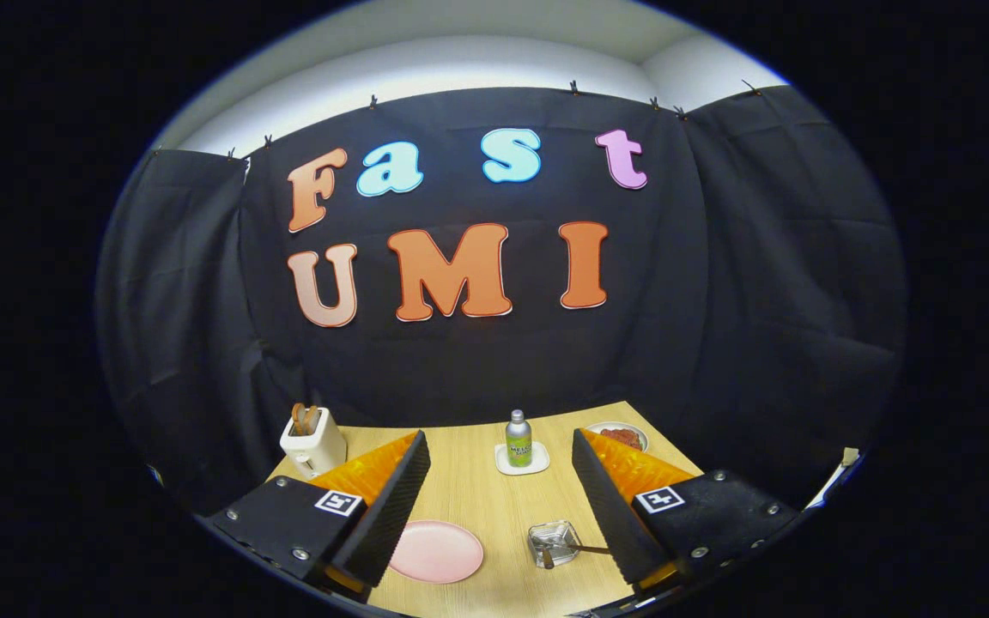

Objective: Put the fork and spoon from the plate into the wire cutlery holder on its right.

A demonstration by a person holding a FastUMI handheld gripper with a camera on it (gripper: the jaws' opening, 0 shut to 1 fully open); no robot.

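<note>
the gripper (501, 481) hangs above the wooden table (477, 506) with its 2 fingers spread wide apart and nothing between them; it is released and touches no object.

taking the pink plate (436, 551) as the landmark: it lies flat on the table, just beside the tip of the left finger, partly tucked under it in this view. its visible surface looks bare. to the right of the plate, apart from it, stands the wire cutlery holder (553, 542), a small square basket close to the inner edge of the right finger. a utensil handle (585, 548) sticks out of the holder toward the right finger, and another short piece leans out at the holder's near side; whether these are the fork and the spoon i cannot tell at this size, but cutlery sits in the holder and not on the plate.

beyond the plate, farther across the table and between the 2 fingers, a small bottle (518, 439) with a green label stands upright on a white square coaster (522, 463). beyond the plate and to its left, past the left finger, a white toaster (312, 442) holds 2 slices of bread in its slots. beyond the holder, past the right finger, a small dish (619, 436) carries something red at the table's far right corner.
</note>
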